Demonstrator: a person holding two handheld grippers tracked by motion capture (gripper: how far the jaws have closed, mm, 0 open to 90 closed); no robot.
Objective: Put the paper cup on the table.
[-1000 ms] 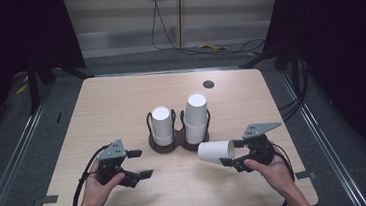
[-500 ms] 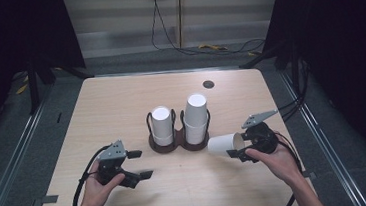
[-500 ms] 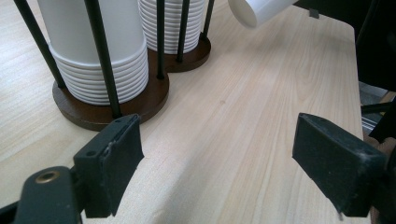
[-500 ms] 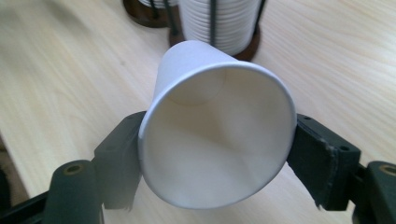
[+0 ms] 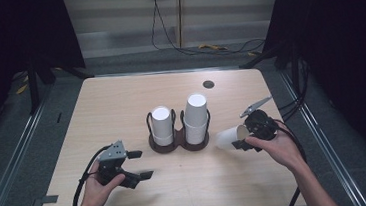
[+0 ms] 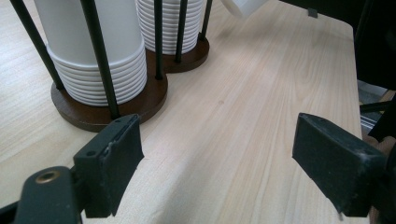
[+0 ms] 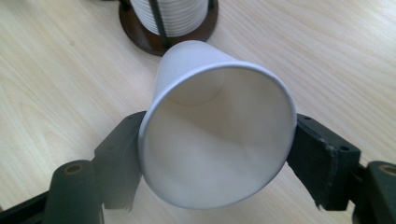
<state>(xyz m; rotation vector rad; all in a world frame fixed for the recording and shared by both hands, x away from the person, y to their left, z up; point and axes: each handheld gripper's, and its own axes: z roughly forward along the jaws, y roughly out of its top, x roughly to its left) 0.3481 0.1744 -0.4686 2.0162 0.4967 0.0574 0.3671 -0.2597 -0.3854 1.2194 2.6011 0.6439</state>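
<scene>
A dark brown two-post cup holder [image 5: 179, 144] stands mid-table with two stacks of upturned white paper cups, a shorter left stack [image 5: 162, 126] and a taller right stack [image 5: 196, 117]. My right gripper [image 5: 242, 139] is shut on a single white paper cup [image 5: 226, 138], held on its side just right of the holder, its base toward the stacks. The cup's open mouth [image 7: 217, 140] faces the right gripper's camera, squeezed between both jaws. My left gripper [image 5: 140, 165] rests open near the front left, nothing between its jaws, pointing at the holder [image 6: 109, 105].
A small dark round hole [image 5: 208, 84] marks the table near its far right. Cables trail off both grippers to the table's edges. Metal rails run along the floor on both sides of the table [image 5: 120, 98].
My right gripper has lifted and swung the cup slightly right and away, tilting it up off the table. The left gripper has stayed put.
</scene>
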